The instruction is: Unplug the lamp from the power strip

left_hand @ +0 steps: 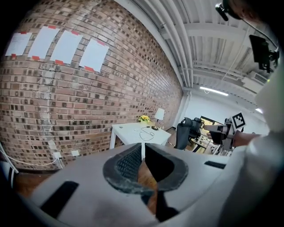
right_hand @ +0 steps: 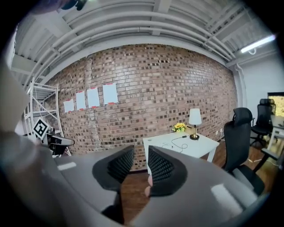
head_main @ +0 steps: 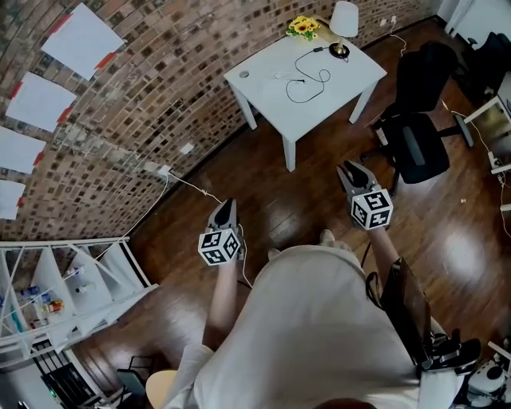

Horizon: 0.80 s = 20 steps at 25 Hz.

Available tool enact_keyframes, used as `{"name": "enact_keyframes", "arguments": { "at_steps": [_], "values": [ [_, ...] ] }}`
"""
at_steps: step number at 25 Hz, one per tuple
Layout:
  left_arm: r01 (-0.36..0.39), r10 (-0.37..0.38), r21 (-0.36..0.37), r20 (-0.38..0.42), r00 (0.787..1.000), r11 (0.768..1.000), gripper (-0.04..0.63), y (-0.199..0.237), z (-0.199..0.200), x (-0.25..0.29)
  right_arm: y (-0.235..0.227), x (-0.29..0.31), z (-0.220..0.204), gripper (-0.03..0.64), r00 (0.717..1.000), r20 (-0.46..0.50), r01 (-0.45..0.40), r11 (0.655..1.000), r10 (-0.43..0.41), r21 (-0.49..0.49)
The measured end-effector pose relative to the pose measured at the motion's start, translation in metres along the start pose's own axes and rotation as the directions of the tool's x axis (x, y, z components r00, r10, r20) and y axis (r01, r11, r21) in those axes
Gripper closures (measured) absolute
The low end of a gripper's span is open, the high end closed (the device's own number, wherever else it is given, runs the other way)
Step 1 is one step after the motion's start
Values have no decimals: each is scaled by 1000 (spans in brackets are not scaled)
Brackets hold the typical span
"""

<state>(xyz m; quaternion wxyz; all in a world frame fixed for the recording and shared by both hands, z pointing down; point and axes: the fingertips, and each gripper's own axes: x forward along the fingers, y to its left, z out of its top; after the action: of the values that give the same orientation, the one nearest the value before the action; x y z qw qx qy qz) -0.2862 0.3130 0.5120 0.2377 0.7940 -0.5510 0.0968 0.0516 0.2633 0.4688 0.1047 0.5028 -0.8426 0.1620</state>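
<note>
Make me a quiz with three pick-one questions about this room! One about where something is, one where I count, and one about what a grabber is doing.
1. Where is the lamp?
A on the floor
B on the white table
C on the chair

2. How many paper sheets hang on the brick wall?
A two
B four
C seven

3. How are the right gripper jaws?
A shut on a plug
B shut on the lamp
C apart, nothing between

Answers:
1 B: it stands at the table's far corner, beside the flowers.
2 B: four sheets hang in a row.
3 C: an empty gap shows between them.
</note>
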Motion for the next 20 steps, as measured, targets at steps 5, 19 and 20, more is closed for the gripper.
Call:
{"name": "enact_keyframes", "arguments": {
  "at_steps": [5, 19, 20],
  "values": [
    [10, -10, 27, -22, 1000, 1000, 568, -14, -1, 10, -11, -6, -17, 526, 999, -36, 13, 1000, -13, 0],
    [47, -44, 44, -65, 997, 998, 568, -53, -9, 26, -47, -26, -24, 530, 999, -43, 31, 999, -32, -3],
    [49, -46, 47, -64, 997, 998, 569, -55, -8, 27, -49, -28, -25, 531, 999, -44, 30, 1000, -31, -7]
  ]
}}
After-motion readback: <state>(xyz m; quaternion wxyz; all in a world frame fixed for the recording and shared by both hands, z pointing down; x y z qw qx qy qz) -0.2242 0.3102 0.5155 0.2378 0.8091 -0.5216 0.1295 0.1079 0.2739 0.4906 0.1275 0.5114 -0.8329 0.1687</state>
